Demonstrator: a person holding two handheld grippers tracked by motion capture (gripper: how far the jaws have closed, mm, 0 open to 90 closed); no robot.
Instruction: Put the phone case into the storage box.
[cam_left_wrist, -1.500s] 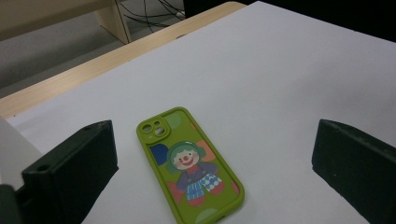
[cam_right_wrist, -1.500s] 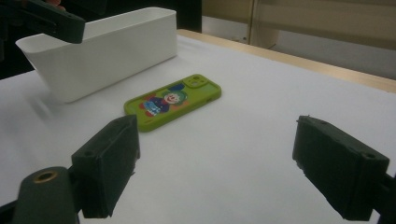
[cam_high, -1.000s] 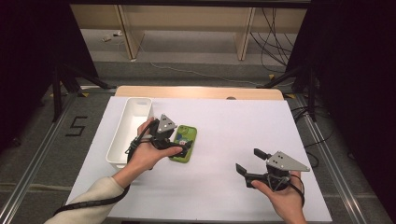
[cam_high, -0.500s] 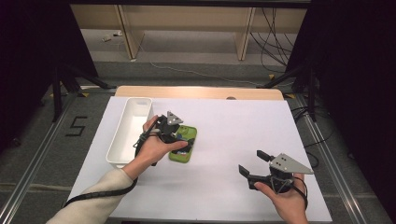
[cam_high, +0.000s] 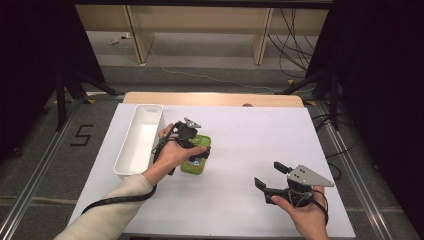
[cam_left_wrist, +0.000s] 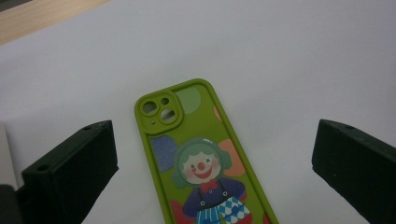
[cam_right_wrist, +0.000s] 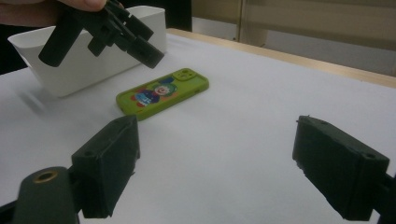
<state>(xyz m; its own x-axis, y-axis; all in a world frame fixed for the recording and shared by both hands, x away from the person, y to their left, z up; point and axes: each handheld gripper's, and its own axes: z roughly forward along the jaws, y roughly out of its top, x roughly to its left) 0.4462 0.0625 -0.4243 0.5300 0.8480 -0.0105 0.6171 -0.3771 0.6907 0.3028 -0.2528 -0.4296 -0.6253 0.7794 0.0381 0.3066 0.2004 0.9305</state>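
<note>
A green phone case (cam_high: 196, 165) printed with a clown lies flat on the white table, just right of the white bin (cam_high: 136, 145). My left gripper (cam_high: 195, 145) hovers over the case's far end, jaws open. In the left gripper view the case (cam_left_wrist: 201, 158) lies below and between the wide-apart jaws of that gripper (cam_left_wrist: 217, 140), camera cut-out pointing away. My right gripper (cam_high: 269, 175) stands open near the front right of the table with nothing in it. The right gripper view looks past its open jaws (cam_right_wrist: 224, 163) to the case (cam_right_wrist: 161, 95) and the left gripper (cam_right_wrist: 116, 32) above it.
The long white bin (cam_right_wrist: 93, 65) looks empty and stands close beside the case. A wooden strip (cam_high: 215, 99) runs along the table's far edge. Black cable trails from the left gripper along the sleeve (cam_high: 115, 200).
My left gripper has moved forward and to the right, from beside the bin to above the phone case. The right gripper has barely shifted.
</note>
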